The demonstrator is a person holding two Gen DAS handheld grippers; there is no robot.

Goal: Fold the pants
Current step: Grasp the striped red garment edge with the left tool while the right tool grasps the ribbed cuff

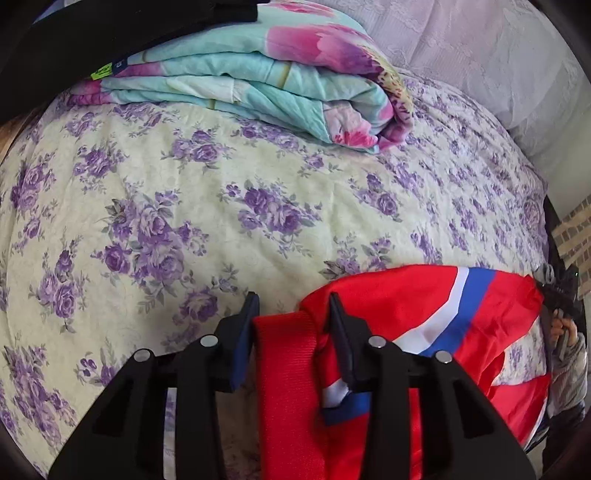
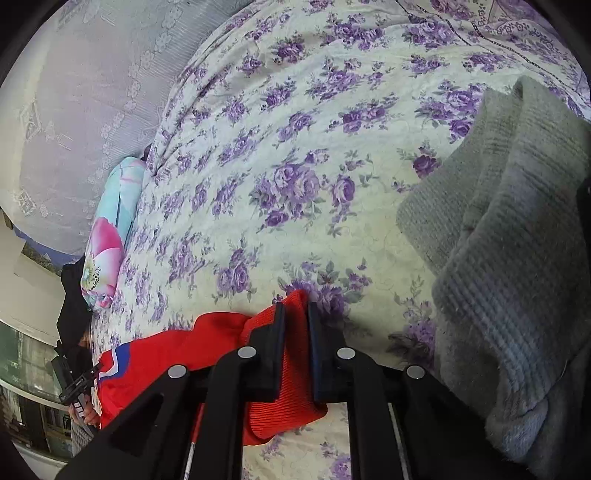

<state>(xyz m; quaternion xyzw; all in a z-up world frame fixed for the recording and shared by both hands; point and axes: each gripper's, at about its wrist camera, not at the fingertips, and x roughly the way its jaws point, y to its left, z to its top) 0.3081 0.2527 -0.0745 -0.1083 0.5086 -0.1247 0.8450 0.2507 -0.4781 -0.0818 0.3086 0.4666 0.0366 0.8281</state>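
Note:
The red pants with a white and blue stripe lie on the floral bedspread. My left gripper is shut on a red ribbed band of the pants, which runs between its fingers. In the right wrist view my right gripper is shut on another red ribbed end of the pants, and the rest of the pants trails off to the left. The other gripper shows small at the lower left there.
A folded turquoise and pink quilt lies at the far side of the bed, with a dark garment on it. A grey knitted blanket lies to the right of my right gripper. A pale lace cover is behind.

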